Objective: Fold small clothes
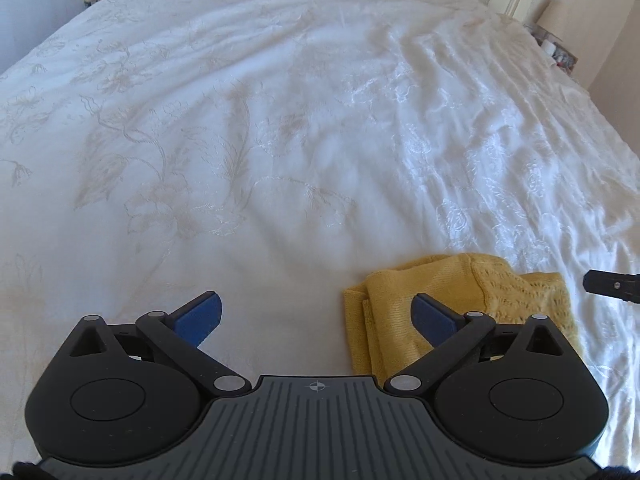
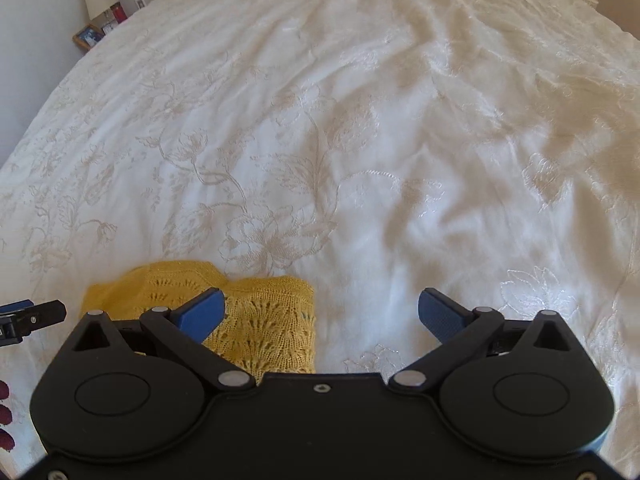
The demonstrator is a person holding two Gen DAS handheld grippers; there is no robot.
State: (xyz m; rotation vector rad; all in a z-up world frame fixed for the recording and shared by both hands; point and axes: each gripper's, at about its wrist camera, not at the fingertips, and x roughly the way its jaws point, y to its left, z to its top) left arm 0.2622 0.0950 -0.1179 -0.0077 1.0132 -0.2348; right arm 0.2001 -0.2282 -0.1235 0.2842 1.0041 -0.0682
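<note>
Both tongs stand wide apart and hold nothing: the left gripper (image 1: 318,316) and the right gripper (image 2: 322,314) hover over the white bedspread (image 1: 280,140). Between them lies the folded yellow knit garment (image 1: 460,304), flat on the bedspread.

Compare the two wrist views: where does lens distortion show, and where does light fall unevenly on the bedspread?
Left wrist view: the bedspread bows outward, corners darkened; sunlight brightens its wrinkled right side. Right wrist view: same fisheye bulge; soft shadows dapple the right half, and the yellow knit garment looks sharp.
</note>
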